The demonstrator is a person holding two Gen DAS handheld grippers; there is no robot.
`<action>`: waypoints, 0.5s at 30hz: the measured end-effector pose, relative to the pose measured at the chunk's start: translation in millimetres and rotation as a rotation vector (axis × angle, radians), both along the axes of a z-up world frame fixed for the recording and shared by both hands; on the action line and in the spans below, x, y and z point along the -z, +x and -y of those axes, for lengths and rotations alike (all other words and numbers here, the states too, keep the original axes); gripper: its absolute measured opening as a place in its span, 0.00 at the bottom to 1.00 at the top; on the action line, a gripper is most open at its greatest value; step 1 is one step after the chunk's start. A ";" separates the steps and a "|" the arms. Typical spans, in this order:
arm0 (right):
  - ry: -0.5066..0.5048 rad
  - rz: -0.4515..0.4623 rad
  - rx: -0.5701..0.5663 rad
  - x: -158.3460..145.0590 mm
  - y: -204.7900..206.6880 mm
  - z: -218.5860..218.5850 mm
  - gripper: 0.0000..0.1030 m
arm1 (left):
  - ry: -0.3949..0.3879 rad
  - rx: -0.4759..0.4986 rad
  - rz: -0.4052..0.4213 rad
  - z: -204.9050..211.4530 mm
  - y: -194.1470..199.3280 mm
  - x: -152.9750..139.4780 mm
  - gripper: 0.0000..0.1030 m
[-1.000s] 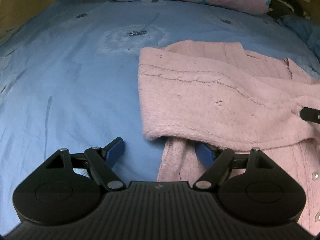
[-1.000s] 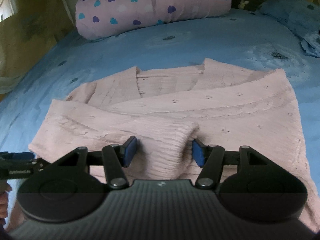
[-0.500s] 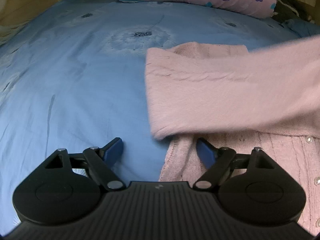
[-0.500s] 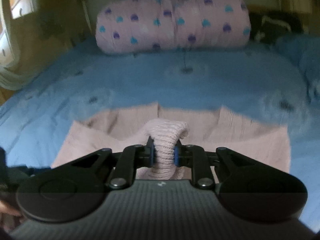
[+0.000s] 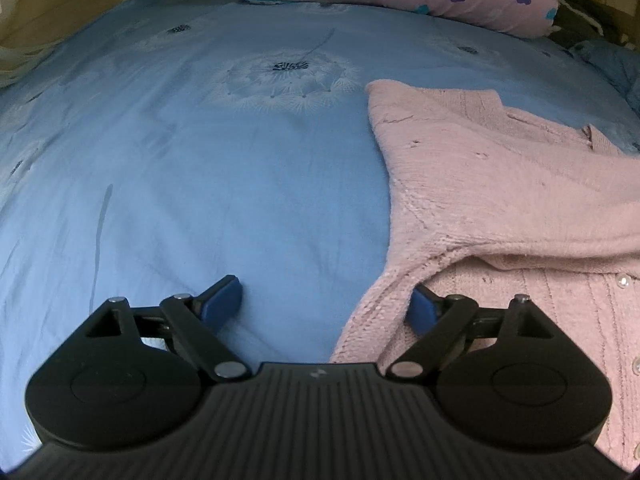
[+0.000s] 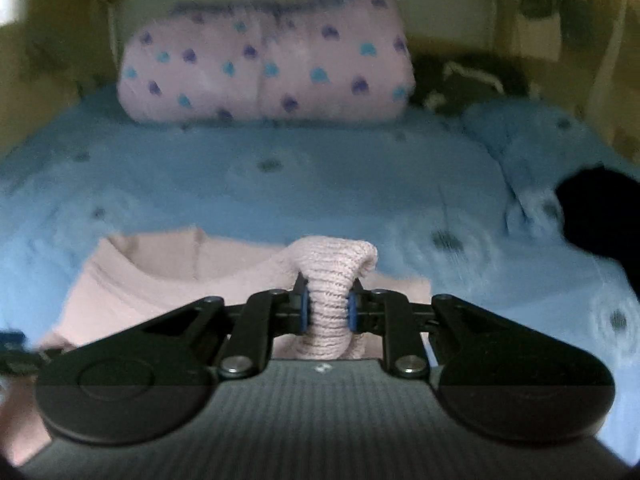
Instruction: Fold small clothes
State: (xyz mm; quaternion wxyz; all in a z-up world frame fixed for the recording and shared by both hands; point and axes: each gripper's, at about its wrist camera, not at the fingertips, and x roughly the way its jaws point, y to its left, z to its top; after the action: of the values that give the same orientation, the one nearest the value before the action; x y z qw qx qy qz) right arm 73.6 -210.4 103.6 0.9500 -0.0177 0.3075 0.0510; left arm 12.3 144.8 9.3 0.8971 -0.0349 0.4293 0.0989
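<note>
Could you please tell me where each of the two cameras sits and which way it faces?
Left wrist: on the left claw, looking down over the blue bedsheet; the open claw straddles the pink cardigan edge.
Right wrist: on the right claw, facing the heart-print pillow; it is shut on the cardigan's sleeve cuff, with the picture blurred.
Shared: cardigan, bedsheet, pillow.

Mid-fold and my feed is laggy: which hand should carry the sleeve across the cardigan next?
Right. The right gripper is already shut on the pink sleeve cuff, lifted off the cardigan. The left gripper is open, low at the cardigan's side edge, holding nothing.
</note>
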 end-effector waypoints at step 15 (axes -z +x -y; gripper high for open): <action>-0.116 -0.110 0.017 95.8 4.9 9.1 0.41 | 0.008 0.014 0.001 -0.7 -6.3 -1.3 0.89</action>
State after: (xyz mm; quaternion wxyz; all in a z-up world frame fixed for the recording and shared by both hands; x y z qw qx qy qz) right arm 78.5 -219.6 7.8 0.9294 -0.0674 0.3620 0.0260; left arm 6.1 145.5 10.5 0.8981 -0.0284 0.4287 0.0942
